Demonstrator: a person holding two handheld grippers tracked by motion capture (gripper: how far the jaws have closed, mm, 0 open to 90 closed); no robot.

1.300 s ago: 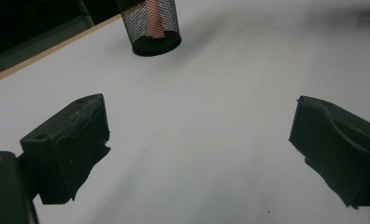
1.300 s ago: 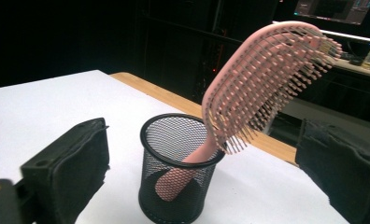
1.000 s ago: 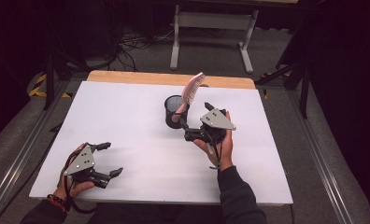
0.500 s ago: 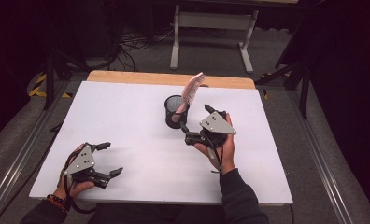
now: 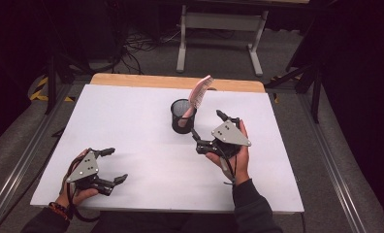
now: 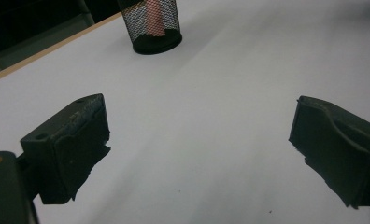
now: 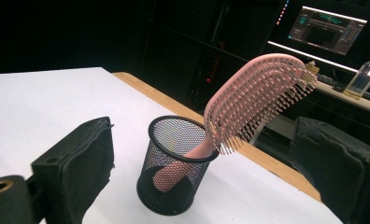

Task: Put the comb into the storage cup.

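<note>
A black mesh cup [image 5: 182,116] stands on the white table [image 5: 132,111] a little beyond its middle. A pink hairbrush [image 5: 200,91] stands handle-down in it, with the bristled head leaning out to the right. My right gripper [image 5: 211,130] is open just to the right of the cup and touches nothing. In the right gripper view the cup [image 7: 176,170] and the brush [image 7: 258,100] sit between the wide-apart jaws of that gripper [image 7: 206,172]. My left gripper [image 5: 113,166] rests open near the front left edge. The left gripper view looks past its gripper [image 6: 199,140] to the cup [image 6: 150,25] far off.
A wooden strip [image 5: 146,80] runs along the table's far edge. Beyond it are a metal stand [image 5: 218,22], floor cables and dark surroundings. A monitor [image 7: 330,23] and a bottle [image 7: 364,74] sit on a desk in the background.
The right gripper has drawn back slightly from the cup, toward the right. The left gripper, cup and brush have not moved.
</note>
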